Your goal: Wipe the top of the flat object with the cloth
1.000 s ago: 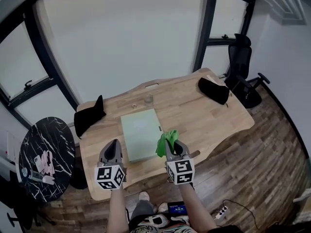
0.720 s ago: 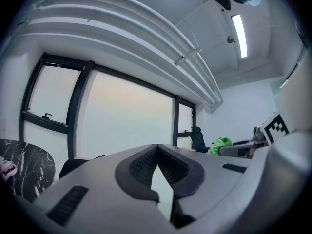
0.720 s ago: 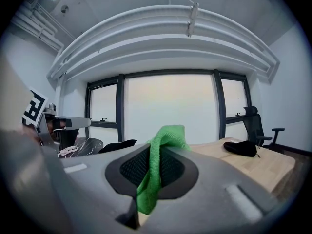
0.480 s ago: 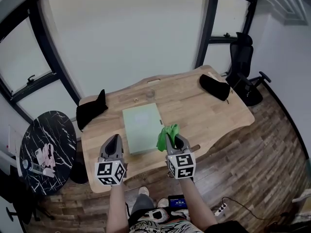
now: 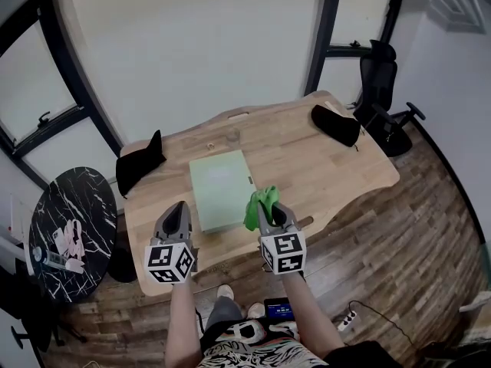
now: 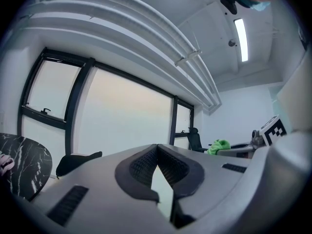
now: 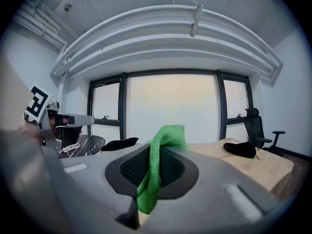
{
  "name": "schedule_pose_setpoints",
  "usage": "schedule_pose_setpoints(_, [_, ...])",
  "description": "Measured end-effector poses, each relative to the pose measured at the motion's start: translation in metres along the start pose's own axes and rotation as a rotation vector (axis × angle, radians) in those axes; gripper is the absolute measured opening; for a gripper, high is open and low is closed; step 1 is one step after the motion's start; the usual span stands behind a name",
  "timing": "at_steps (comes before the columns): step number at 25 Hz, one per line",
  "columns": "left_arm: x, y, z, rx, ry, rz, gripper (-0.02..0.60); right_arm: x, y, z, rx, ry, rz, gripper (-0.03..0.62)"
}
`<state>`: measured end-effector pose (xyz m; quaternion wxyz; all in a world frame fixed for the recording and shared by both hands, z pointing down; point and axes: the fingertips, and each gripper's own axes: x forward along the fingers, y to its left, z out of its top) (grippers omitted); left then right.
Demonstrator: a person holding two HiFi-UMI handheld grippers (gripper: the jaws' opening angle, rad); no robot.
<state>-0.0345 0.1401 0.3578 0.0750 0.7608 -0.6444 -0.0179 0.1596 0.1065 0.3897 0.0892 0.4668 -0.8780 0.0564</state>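
Nothing moved: right fingers point(image 5: 282, 216) clamp the cloth point(image 5: 261, 203), left fingers point(image 5: 176, 217) together, above wooden table point(image 5: 337, 176).

Inventory: two claws (left claw point(image 5: 179, 206), right claw point(image 5: 266, 210)); one green cloth point(image 5: 260, 201); one flat green panel point(image 5: 219, 190); two black pouches point(image 5: 138, 172) point(image 5: 335, 125); one wooden surface point(image 5: 307, 167); one office chair point(image 5: 381, 83).
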Motion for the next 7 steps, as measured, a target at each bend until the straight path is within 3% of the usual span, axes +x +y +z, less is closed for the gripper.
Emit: schedule_pose_setpoints(7, [-0.0043, 0.0003, -0.0070, -0.048, 0.022, -0.031, 0.006, -0.0015, 0.0009, -0.0049, -0.001, 0.012, -0.009, 0.032])
